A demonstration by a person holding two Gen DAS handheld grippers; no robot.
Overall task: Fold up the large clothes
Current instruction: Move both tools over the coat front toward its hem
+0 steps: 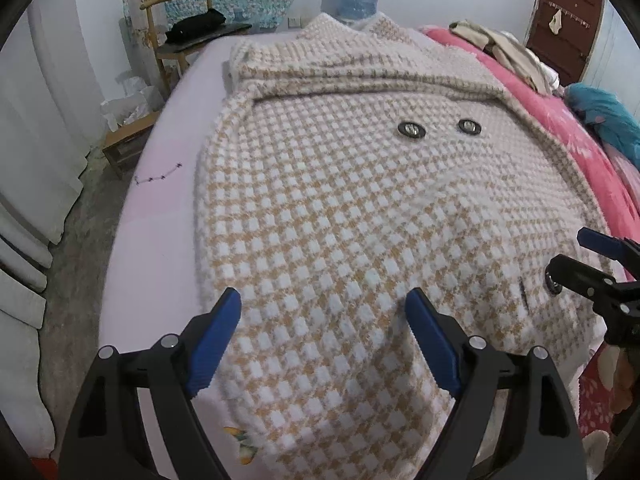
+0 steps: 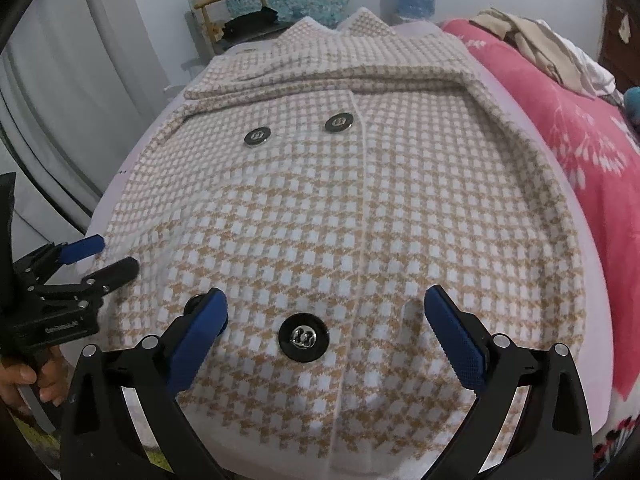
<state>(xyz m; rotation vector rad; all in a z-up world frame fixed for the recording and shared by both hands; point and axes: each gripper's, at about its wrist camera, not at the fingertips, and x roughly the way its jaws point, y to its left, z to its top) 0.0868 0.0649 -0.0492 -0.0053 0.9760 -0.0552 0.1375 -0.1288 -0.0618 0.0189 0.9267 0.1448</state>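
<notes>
We see a bed with a pale pink sheet (image 1: 160, 208); the houndstooth coat (image 1: 340, 208) lies flat on it, front up, covering most of the mattress. Coat is fuzzy, tan-and-white check, sleeves folded across the upper part, collar points at the far end. A pink floral blanket (image 2: 568, 128) sits just beside its right edge. Four dark round buttons: two mid-chest (image 2: 258, 136), two near the hem (image 2: 305, 336). Our left gripper (image 1: 322, 312) hovers over the hem's left part, jaws spread wide, nothing held. Our right gripper (image 2: 326, 312) likewise gapes open over the buttons near the hem, empty.
</notes>
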